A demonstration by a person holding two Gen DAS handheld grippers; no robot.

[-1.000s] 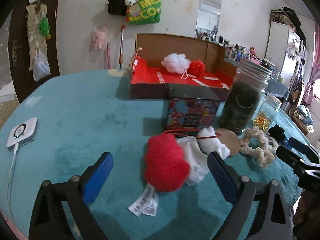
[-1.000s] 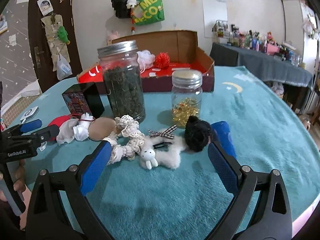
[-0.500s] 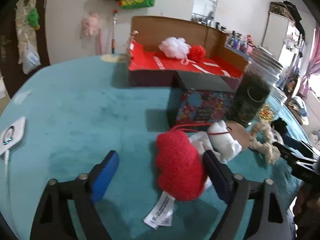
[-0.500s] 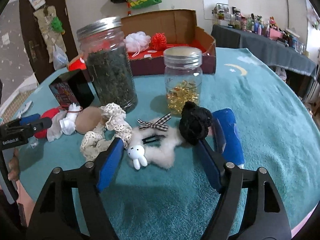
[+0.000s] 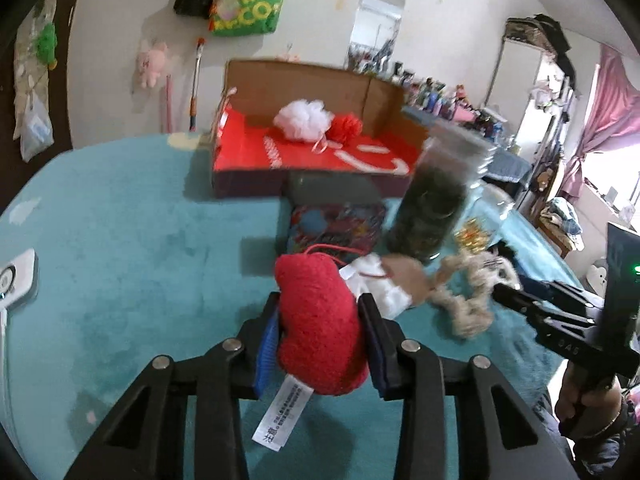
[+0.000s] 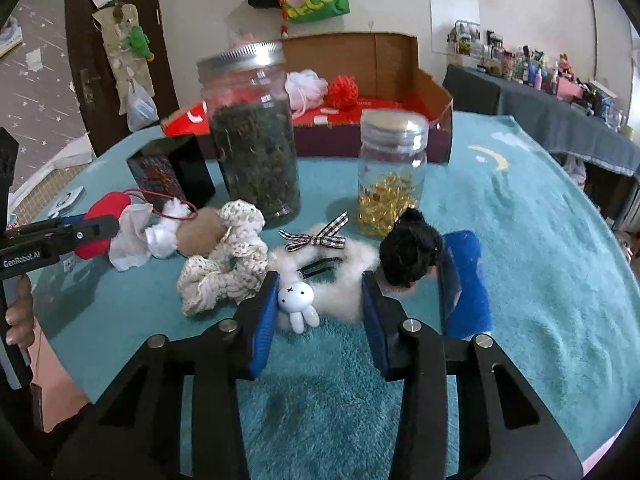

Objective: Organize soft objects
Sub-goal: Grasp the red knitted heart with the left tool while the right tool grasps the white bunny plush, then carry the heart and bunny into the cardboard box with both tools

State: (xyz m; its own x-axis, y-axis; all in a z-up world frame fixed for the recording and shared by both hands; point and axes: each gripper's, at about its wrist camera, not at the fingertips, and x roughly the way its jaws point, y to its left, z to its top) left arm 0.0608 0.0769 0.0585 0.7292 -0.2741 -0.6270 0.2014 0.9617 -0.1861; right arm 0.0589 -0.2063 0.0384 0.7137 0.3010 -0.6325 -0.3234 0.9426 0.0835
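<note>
My left gripper (image 5: 320, 322), tilted down, has its jaws closing on the red plush heart (image 5: 320, 320); my right gripper (image 6: 318, 300), angled down likewise, closes around the white fluffy bunny scrunchie (image 6: 340, 276) on the teal surface (image 6: 520, 240).

We see an evenly lit room in both wrist views. In the left wrist view, daylight enters through a window (image 5: 616, 184) behind pink curtains (image 5: 612, 108) at the right edge, where it washes out to white. Soft shadows fall on the teal cloth (image 5: 120, 232) left of the red box (image 5: 304, 156). The tall jar (image 5: 436, 204) and crocheted items beside it are smeared by motion blur. In the right wrist view the jar (image 6: 252, 136) is only slightly soft. Both views bend strongly outward, with black vignetted corners.
</note>
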